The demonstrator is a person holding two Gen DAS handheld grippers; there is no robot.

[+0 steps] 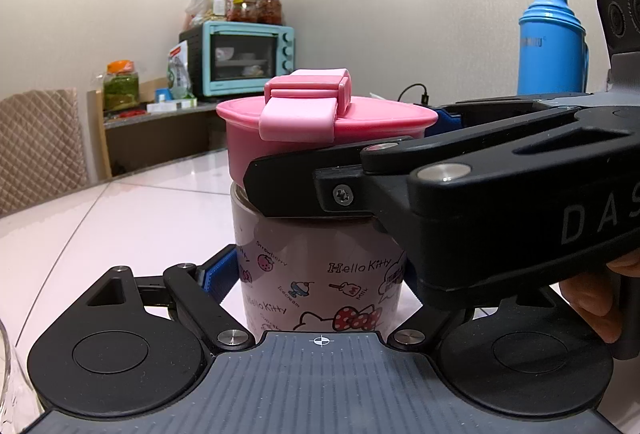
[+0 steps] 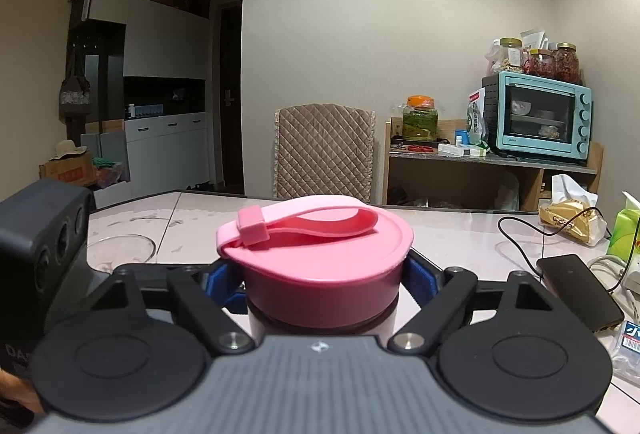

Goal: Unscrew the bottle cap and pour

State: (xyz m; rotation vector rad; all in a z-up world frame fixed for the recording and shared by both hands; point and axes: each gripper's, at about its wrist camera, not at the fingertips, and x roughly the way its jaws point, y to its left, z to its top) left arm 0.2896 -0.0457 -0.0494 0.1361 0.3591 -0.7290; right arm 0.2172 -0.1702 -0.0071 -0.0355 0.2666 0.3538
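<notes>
A pink Hello Kitty bottle (image 1: 320, 278) stands upright on the white table (image 1: 132, 210). Its pink screw cap (image 1: 320, 126) with a carry strap sits on top, slightly tilted. My left gripper (image 1: 316, 274) is shut on the bottle's body, blue pads against its sides. My right gripper (image 2: 320, 274) is shut on the cap (image 2: 320, 254), one finger on each side; in the left wrist view the right gripper's black body (image 1: 480, 202) crosses in from the right at cap height.
A clear glass (image 2: 120, 250) stands on the table to the left. A phone (image 2: 576, 286) with cable, a snack bag and a green carton lie at the right. A blue thermos (image 1: 552, 46) stands behind. A quilted chair (image 2: 324, 150) is at the far edge.
</notes>
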